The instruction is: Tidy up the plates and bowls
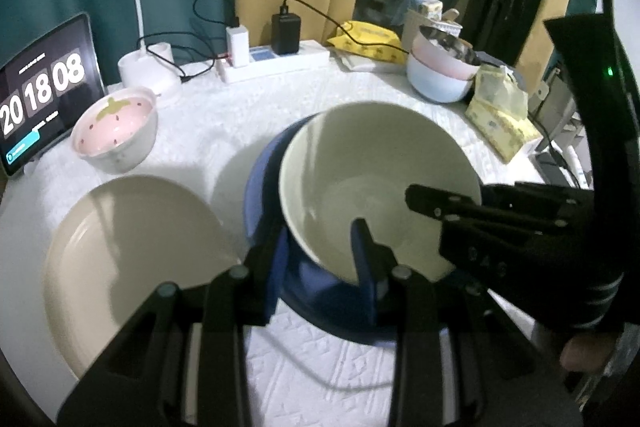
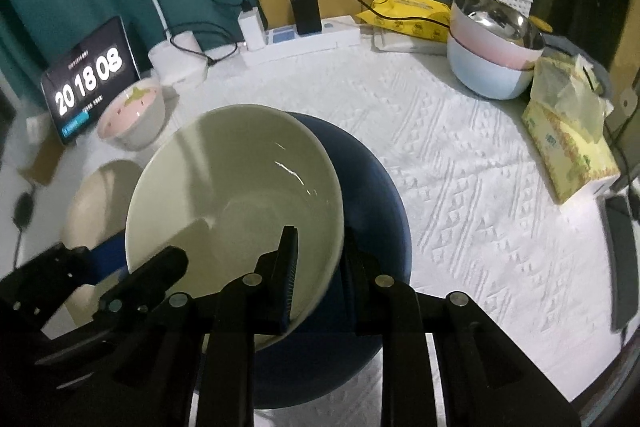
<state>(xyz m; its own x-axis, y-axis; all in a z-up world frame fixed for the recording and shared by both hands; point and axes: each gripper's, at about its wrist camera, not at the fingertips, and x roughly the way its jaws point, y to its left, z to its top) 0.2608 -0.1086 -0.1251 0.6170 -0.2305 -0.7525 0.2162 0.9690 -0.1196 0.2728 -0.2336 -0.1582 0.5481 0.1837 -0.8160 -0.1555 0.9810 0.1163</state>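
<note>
I hold the cream bowl (image 1: 376, 183) tilted above the blue plate (image 2: 372, 187) on the tabletop (image 2: 480, 155), left tool (image 1: 320, 251) clenched on its near-left rim, right tool (image 2: 320, 255) clenched on its near-right rim, plate directly beneath.

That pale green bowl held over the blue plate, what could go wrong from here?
The pale green bowl hangs tilted, pinched only at its near rim by the left tongs and right tongs; it might slip and crack on the blue plate. It also sits off-centre over that plate, so it may land crooked. The beige plate lies close beside, easy to knock.
</note>
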